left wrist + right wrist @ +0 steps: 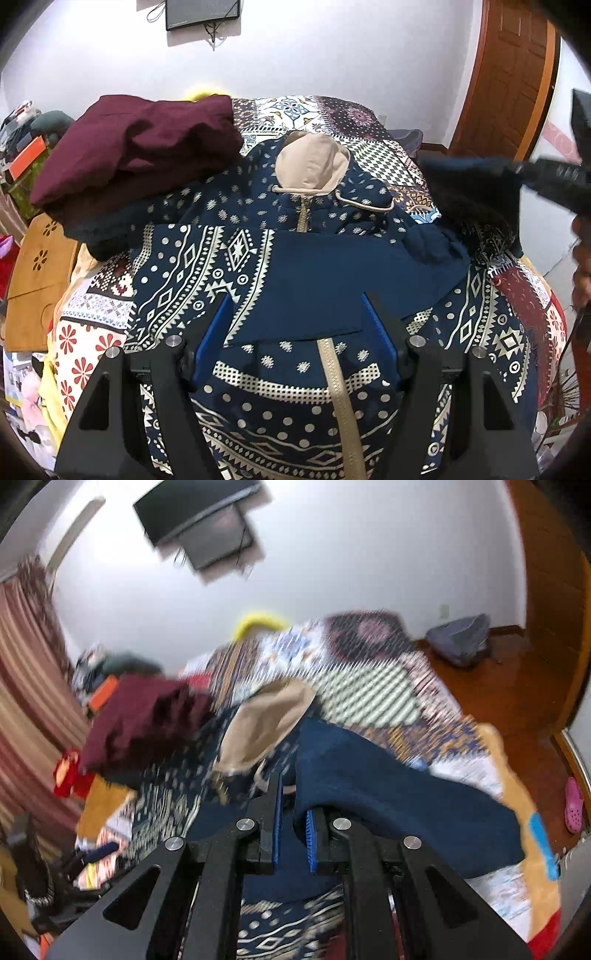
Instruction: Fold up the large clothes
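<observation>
A navy hooded jacket (pixel 295 398) with white patterns and a beige zip lies face up on the bed's patchwork cover (pixel 369 147). Its beige-lined hood (pixel 310 162) points to the far side. One sleeve is folded across the chest, plain navy side up. My left gripper (pixel 295 299) hovers open just above that fold, its blue pads on either side of it. My right gripper (pixel 291 794) is shut on the other navy sleeve (pixel 388 794) and holds it raised off the bed. The left wrist view shows that gripper (pixel 554 177) with the dark sleeve (pixel 472 184) at the right.
A maroon garment (pixel 129 147) lies bunched at the jacket's far left shoulder. A wooden panel (pixel 37 277) and clutter stand left of the bed. At the right are a wooden door (pixel 509 74), a grey bag (pixel 461 638) and a pink shoe (pixel 574 805) on the floor.
</observation>
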`<state>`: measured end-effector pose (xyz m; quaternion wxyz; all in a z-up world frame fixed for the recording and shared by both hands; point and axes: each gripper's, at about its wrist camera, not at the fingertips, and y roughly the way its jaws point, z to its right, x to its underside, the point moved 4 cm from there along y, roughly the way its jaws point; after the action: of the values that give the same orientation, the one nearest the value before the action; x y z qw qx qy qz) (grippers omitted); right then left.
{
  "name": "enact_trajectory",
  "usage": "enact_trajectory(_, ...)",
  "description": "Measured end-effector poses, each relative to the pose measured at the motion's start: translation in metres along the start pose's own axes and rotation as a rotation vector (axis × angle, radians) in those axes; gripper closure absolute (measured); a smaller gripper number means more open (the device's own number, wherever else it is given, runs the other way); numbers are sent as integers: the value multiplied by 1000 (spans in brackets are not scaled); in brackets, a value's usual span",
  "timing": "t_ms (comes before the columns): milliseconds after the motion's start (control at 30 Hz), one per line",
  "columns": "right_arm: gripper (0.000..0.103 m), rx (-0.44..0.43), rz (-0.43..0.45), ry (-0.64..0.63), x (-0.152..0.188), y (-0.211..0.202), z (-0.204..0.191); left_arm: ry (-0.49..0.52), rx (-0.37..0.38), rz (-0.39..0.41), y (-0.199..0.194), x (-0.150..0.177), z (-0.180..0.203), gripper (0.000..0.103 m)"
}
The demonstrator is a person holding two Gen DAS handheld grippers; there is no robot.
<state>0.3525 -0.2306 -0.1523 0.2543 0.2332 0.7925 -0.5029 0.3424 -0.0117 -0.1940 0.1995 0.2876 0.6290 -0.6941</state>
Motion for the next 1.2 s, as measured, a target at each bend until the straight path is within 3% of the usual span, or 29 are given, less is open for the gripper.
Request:
enact_trajectory(200,93,-3,-175,22,36,44,-4,-27,-11,-13,0,8,-14,34)
enact_trajectory(400,92,35,-288,22,55,40,2,-50,-15,-29,5,13,-18,34)
enact_trajectory(600,86,96,-264,19,58,15,9,-55,-3,-44,13,15,-13,34)
enact_trajectory(800,84,244,-161,-92,58,-19,17,-22,4,-45,16,13,1,34)
enact_trajectory(900,74,305,-138,-104,61,-31,32,-15,11,-50,18,13,7,34)
enact_trajectory(967,58,333,-129,-47,62,-35,52,-11,12,-53,19,14,9,34)
enact_trajectory(1067,57,318,-139,83,62,-38,81,-6,15,-60,22,14,13,34)
enact_trajectory(1200,57,215,-131,383,61,-34,129,2,9,-66,24,16,15,34)
